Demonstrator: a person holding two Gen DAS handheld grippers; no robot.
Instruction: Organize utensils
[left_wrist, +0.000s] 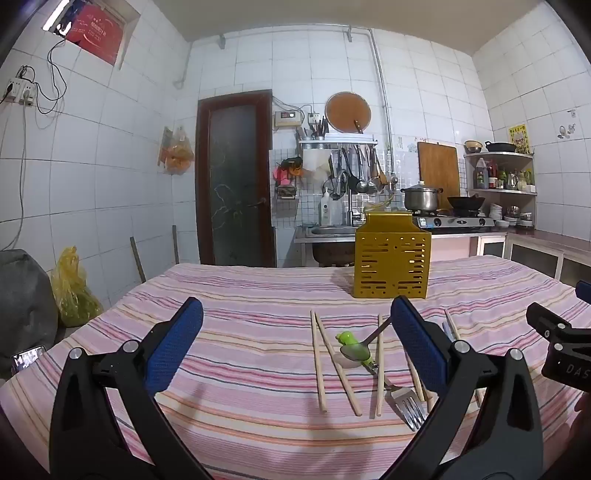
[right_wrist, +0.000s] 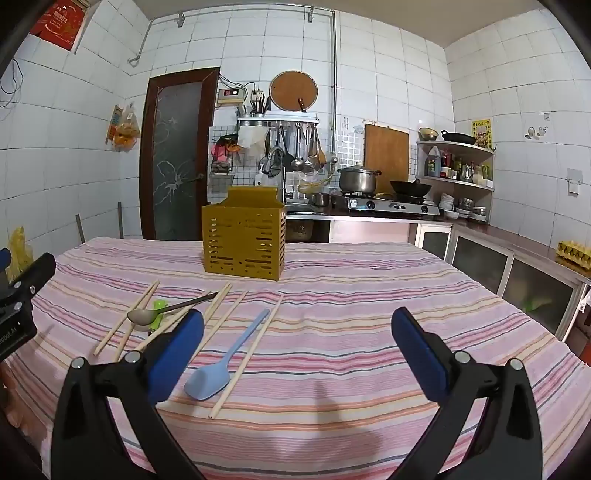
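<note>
- Two handheld grippers hover low over a table covered with a pink striped cloth (right_wrist: 351, 295) in a tiled kitchen; both are empty.
- The left gripper (left_wrist: 295, 343) has its blue-padded jaws spread wide, with nothing between the pads.
- The right gripper (right_wrist: 297, 347) also stands wide open, holding nothing.
- The utensils lie loose on the cloth: several wooden chopsticks (left_wrist: 318, 365), a metal spoon (left_wrist: 356, 349) resting across a green-handled fork (left_wrist: 404, 400), and a light blue spatula (right_wrist: 225, 363).
- A yellow perforated utensil holder (right_wrist: 243, 243) stands upright farther back on the cloth, well apart from the utensils.
- Risk: the spoon and fork overlap, so closing on one probably drags or flips the other.
- Risk: the chopsticks are thin and lie flat; pads may slide over them or bunch the soft cloth instead of gripping.
- Risk: a chopstick lies just beside the spatula, so a grab there may catch both.
- Risk: the holder looks light; a utensil pushed against its rim may tip or shove it.
</note>
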